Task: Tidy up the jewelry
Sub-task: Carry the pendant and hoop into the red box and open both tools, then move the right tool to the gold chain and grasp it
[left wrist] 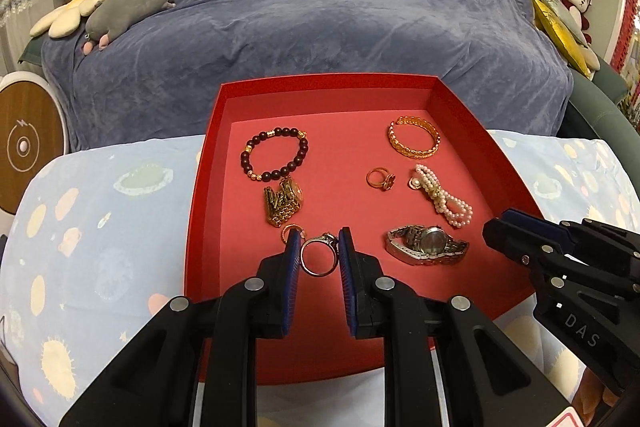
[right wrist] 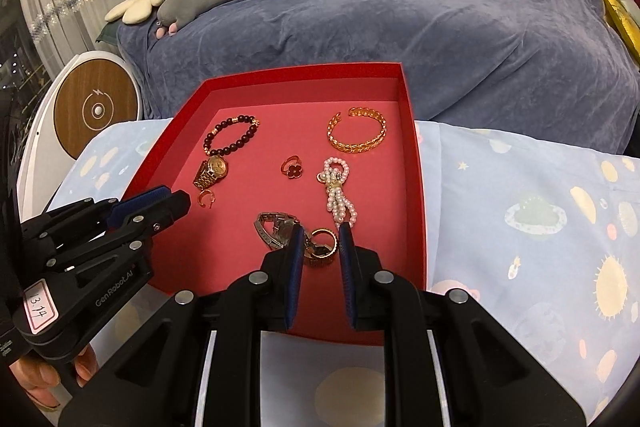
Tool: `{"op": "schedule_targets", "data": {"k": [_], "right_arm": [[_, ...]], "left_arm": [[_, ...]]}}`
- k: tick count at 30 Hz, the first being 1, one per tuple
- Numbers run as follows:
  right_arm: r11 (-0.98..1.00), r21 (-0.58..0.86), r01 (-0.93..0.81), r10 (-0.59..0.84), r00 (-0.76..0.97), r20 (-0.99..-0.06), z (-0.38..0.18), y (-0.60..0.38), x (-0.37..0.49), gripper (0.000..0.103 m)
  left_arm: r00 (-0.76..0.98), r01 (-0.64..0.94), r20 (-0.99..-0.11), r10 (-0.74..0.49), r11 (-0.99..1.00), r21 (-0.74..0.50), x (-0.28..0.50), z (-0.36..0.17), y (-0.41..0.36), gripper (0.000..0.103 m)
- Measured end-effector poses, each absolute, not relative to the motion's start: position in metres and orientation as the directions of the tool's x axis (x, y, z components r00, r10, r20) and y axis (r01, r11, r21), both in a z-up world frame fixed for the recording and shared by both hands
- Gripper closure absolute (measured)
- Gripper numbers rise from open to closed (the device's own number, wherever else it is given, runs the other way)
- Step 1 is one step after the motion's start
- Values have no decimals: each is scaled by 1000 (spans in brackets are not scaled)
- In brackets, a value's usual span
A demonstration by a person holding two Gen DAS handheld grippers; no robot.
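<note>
Red tray (left wrist: 460, 115): eight pieces lie spread inside.
Left gripper (left wrist: 319, 251): I pinch a silver ring (left wrist: 319, 259).
Right gripper (right wrist: 319, 243): I clasp a gold ring (right wrist: 322, 247), six o'clock, above the silver watch (right wrist: 276, 227).
Left: both rings unplaced.

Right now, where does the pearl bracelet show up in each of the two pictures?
Left wrist view: the pearl bracelet lies right of centre, in the right half of the red tray.
Right wrist view: the pearl bracelet lies near the centre, close to the red tray's right wall.
Shared landmark: the gold cuff bracelet, just beyond it in both.
</note>
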State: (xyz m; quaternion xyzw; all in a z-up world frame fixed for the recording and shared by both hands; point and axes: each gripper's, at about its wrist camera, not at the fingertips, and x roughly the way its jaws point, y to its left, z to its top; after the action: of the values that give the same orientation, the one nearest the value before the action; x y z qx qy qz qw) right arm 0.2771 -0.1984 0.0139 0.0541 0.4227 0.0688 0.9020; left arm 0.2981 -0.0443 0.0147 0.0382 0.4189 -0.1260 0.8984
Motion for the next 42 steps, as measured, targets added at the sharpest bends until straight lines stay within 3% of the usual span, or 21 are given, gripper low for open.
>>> {"op": "schedule_targets", "data": {"k": [13,16,18,22,26,35,42], "right_arm": [[984,157,-80,173,629,-758,9,-198,281,86],[986,154,-70,163,635,-755,10,-199,281,80],[985,163,-63,165,647,-744,14,-201,279,77],[983,167,-74,174,663,-728,27,-204,263,77],[981,146,-124,191,649,-737,34,-201,228,77],[965,165,-202,248,517,-819,2,-170,138,76],[962,181,-204,261,494,-829,-17,-149,120,76]], "left_arm": [[611,242,-773,-174,970,-28,306,8,-46,86],[608,230,-776,-170,973,-32,308,8,-45,80],[614,213,-774,-155,977,-27,309,10,-45,68],[627,206,-765,-145,979,-17,301,17,-42,67],[639,200,-757,-135,980,-6,281,28,-35,53],[620,208,-772,-140,978,-11,212,39,-20,52],[569,170,-810,-142,984,-52,160,19,-4,52]]}}
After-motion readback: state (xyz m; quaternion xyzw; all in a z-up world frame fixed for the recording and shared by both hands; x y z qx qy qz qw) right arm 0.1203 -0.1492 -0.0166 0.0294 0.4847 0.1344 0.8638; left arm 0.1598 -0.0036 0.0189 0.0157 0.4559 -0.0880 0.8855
